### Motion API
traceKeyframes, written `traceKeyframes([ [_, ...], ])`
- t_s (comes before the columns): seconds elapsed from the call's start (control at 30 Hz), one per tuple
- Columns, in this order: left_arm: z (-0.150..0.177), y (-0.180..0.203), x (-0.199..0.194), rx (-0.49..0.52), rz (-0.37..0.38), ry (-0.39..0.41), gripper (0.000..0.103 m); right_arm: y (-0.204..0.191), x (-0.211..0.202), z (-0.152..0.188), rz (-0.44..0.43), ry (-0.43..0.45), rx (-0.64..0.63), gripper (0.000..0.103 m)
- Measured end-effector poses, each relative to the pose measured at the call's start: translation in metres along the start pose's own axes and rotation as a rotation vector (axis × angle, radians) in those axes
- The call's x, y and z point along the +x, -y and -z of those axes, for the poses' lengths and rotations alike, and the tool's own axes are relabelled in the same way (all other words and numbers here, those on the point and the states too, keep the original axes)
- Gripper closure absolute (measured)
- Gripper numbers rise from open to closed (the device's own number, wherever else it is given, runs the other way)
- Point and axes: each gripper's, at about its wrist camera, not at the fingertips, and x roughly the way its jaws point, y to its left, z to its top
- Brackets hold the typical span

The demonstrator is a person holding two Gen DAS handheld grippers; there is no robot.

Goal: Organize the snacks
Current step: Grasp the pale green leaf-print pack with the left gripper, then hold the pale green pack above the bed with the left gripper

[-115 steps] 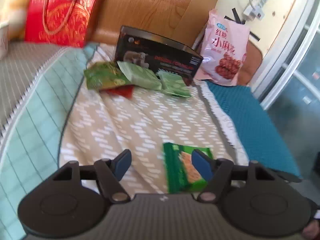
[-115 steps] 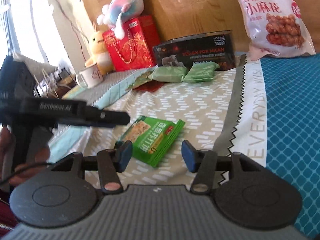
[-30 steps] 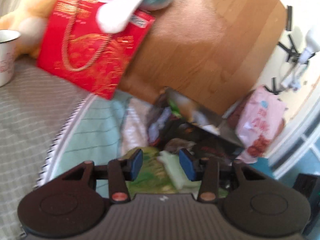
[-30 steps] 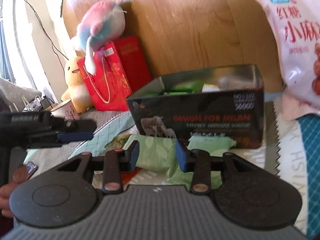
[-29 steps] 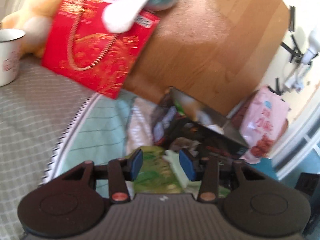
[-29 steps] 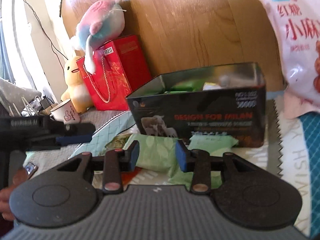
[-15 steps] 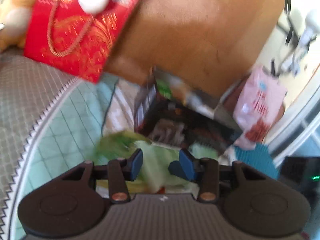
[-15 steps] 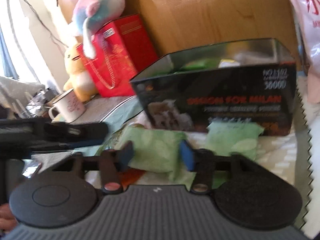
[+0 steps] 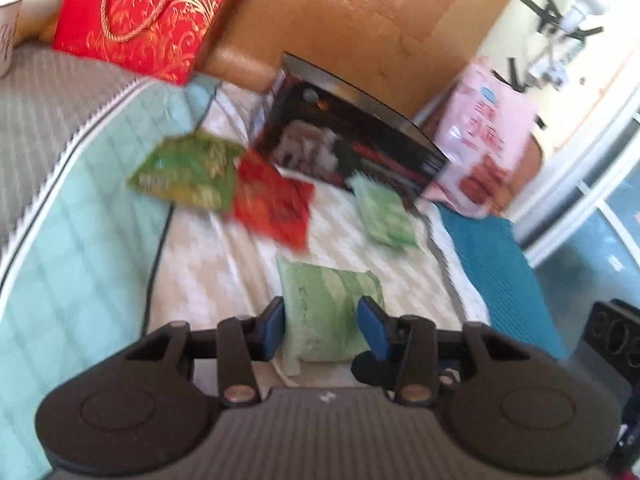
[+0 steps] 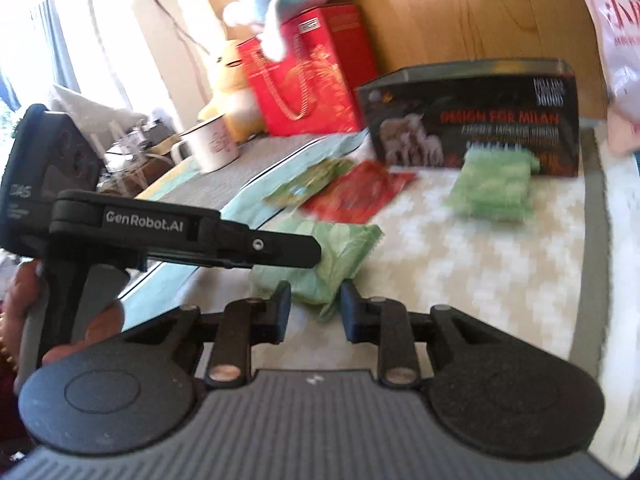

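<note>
A light green snack packet (image 9: 328, 304) sits between the blue pads of my left gripper (image 9: 323, 330), which is shut on its sides just above the patterned bedspread. In the right wrist view the same packet (image 10: 344, 244) hangs under the left gripper's finger (image 10: 276, 246). Its near corner fills the gap of my right gripper (image 10: 315, 310), which is shut on it. Behind stands the open black box (image 9: 352, 152), also seen in the right wrist view (image 10: 472, 128). A second light green packet (image 9: 386, 216), a red packet (image 9: 272, 204) and a dark green packet (image 9: 188, 172) lie before it.
A pink snack bag (image 9: 488, 136) leans on the wooden headboard to the right of the box. At the back left are a red gift bag (image 10: 308, 80), a yellow plush toy (image 10: 232, 80) and a white mug (image 10: 212, 144). A hand (image 10: 104, 320) holds the left gripper's handle.
Both grippers have pulled back from the box, and the light green packet has come with them. The right jaws have narrowed onto the packet. The red packet now lies uncovered.
</note>
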Motion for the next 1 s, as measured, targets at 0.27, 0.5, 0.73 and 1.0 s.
traceKeyframes([
  [0.27,0.028,0.007,-0.024,0.031,0.009,-0.002,0.056,-0.024,-0.016,0.027,0.04,0.008,-0.112,0.062],
  [0.5,0.027,0.001,-0.027,-0.002,0.001,0.009,0.055,-0.04,-0.006,0.035,0.104,0.014,-0.242,0.051],
  [0.73,0.035,0.016,-0.022,0.079,-0.076,0.052,0.055,-0.048,0.005,0.033,0.161,0.015,-0.279,0.051],
  [1.0,0.039,0.032,-0.017,0.153,-0.157,0.052,0.05,-0.047,0.004,0.034,0.185,0.022,-0.271,0.049],
])
